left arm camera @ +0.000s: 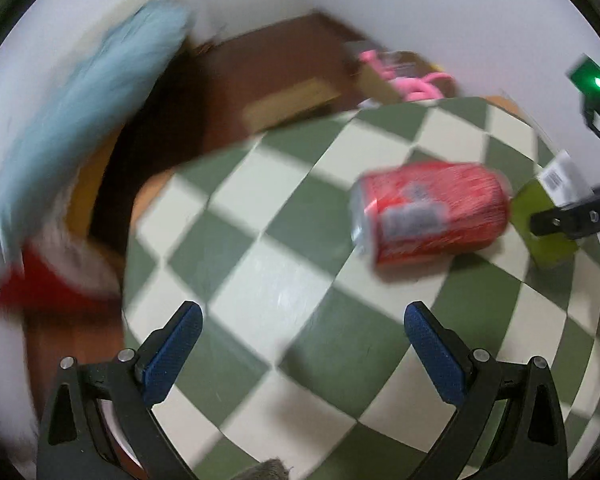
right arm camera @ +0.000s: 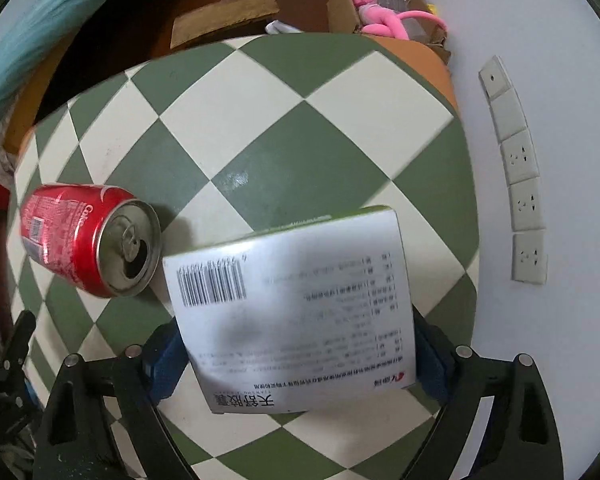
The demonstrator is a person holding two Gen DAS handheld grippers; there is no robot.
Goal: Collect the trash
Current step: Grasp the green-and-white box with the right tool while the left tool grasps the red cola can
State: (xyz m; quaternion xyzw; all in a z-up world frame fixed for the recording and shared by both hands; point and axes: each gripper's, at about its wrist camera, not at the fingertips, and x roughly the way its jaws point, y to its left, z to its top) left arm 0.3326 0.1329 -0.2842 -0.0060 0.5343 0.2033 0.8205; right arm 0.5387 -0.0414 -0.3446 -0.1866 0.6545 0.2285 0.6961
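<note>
A red soda can [left arm camera: 430, 212] lies on its side on the green-and-cream checkered table [left arm camera: 284, 216]. My left gripper [left arm camera: 302, 344] is open above the table, short of the can, with nothing between its fingers. In the right wrist view the same can [right arm camera: 88, 240] lies at the left, its opened top facing me. My right gripper [right arm camera: 296, 356] is shut on a white and green medicine box [right arm camera: 292, 304] with a barcode, held above the table [right arm camera: 300, 128]. In the left wrist view that box [left arm camera: 548, 216] shows at the far right, behind the can.
A cardboard box [right arm camera: 384, 12] with a pink plush toy [right arm camera: 384, 20] stands past the table's far edge. A white wall with a row of sockets [right arm camera: 520, 184] runs along the right. A light blue fabric [left arm camera: 80, 120] and a red object [left arm camera: 40, 280] sit left of the table.
</note>
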